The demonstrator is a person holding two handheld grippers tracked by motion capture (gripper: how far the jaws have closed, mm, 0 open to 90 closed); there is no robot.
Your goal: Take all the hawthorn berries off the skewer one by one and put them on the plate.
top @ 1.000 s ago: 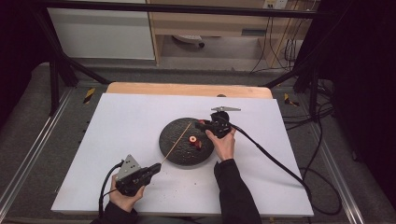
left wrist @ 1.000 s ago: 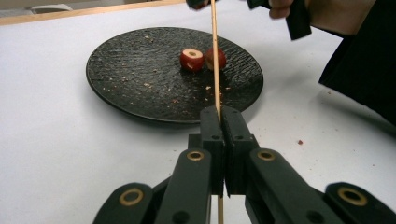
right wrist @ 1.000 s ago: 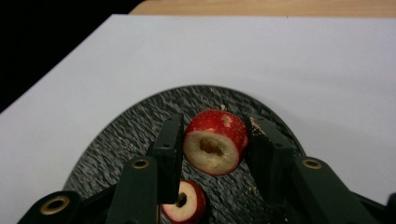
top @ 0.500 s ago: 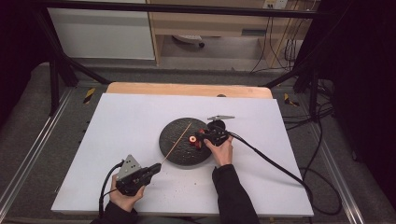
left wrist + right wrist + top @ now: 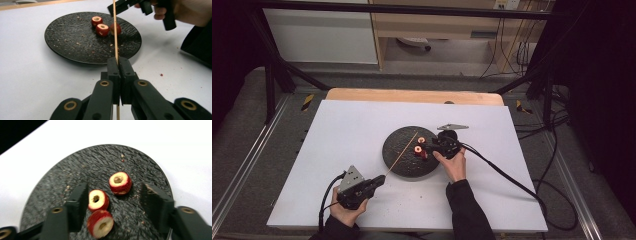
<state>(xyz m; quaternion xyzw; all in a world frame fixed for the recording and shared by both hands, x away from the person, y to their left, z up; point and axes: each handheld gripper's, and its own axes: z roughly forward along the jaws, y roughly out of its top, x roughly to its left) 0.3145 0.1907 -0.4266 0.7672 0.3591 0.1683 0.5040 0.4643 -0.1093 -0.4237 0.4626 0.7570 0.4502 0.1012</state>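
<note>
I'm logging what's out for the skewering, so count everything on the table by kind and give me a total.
Red cored fruit pieces: 3
Wooden skewer: 1
Black plate: 1
Handheld grippers, left and right: 2
Total: 7

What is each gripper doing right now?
Left gripper: shut on the wooden skewer.
Right gripper: open, jaws just opening over the red fruit pieces, gripping none.
</note>
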